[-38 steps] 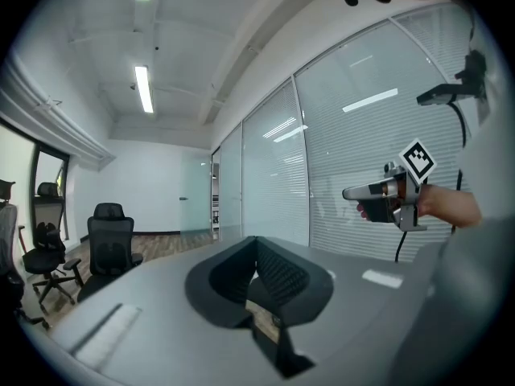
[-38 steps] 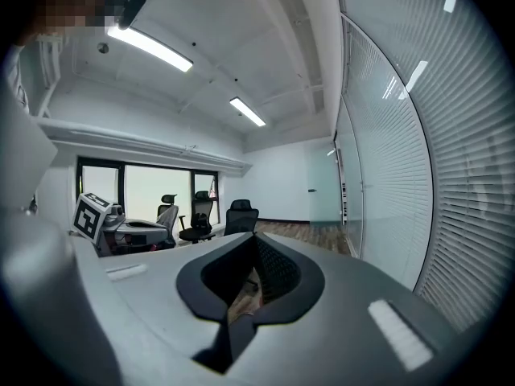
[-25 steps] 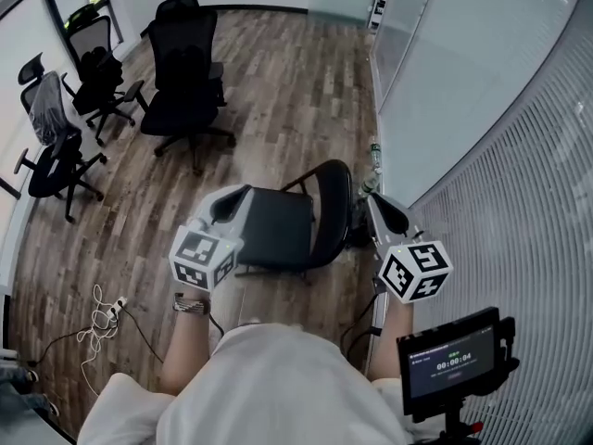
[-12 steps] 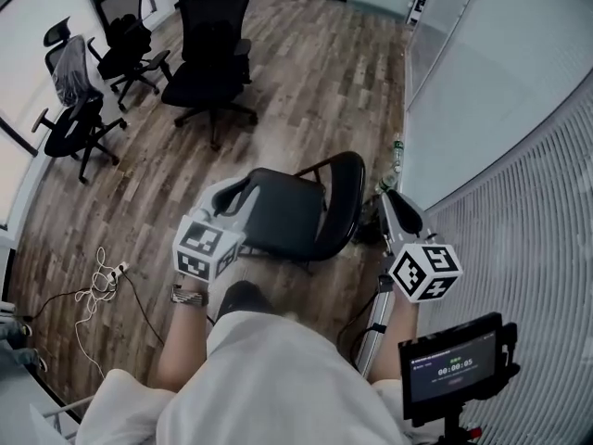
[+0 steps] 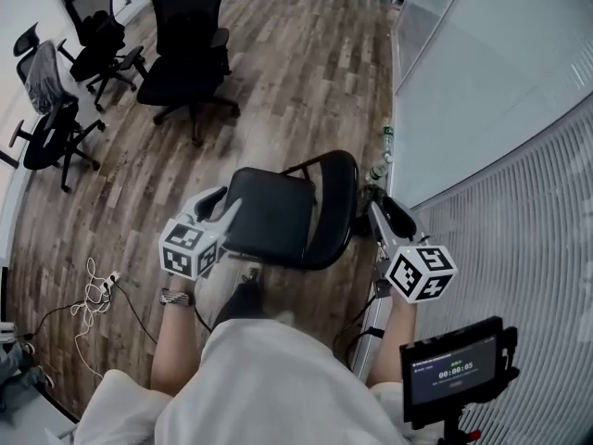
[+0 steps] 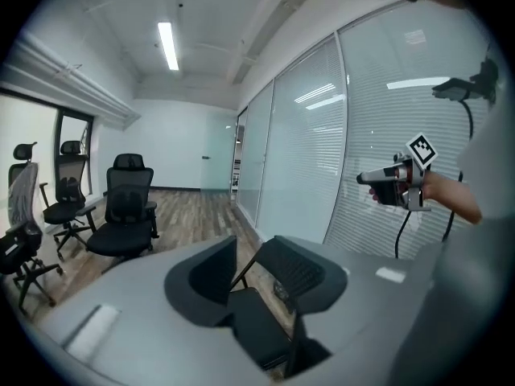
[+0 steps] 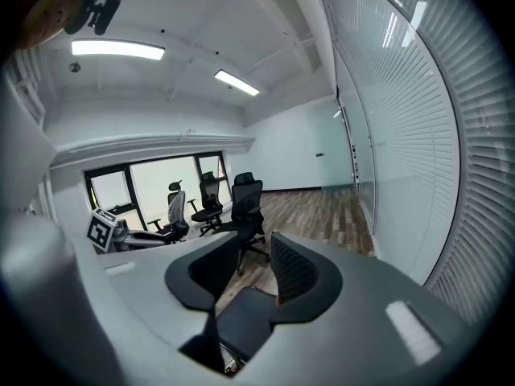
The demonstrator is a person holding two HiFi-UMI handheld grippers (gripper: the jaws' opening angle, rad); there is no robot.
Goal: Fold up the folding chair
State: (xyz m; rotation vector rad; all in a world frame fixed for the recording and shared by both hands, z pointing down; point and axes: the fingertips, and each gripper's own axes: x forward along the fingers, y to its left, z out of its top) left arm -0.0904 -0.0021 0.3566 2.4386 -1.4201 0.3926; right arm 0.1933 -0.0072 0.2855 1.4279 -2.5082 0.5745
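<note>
At the far left we saw three black office chairs [image 5: 190,54] on the wooden floor [image 5: 296,72], well apart from the work, and nearer us a white cable [image 5: 93,302] lying loose beside a power strip [image 5: 112,279]. Next came the left gripper [image 5: 222,202], pointing forward and slightly downward at the left edge of the folding chair [image 5: 273,216]. Its jaws had just been opening and stood apart. The chair's seat and frame showed through the gap beyond them, and neither pad pressed on anything.

The folding chair stood in the middle, still unfolded, with its black seat level and its curved backrest [image 5: 341,202] upright on the side toward the glass wall [image 5: 463,91].

Just right of the backrest we held the right gripper [image 5: 378,207]. Its jaws had also just been opening and stood apart. The seat was visible through the gap, but nothing was gripped.

Beyond it, two bottles [image 5: 387,139] stood at the foot of the glass wall. A small monitor [image 5: 459,367] sat at the lower right, in front of the slatted blinds [image 5: 537,248].
</note>
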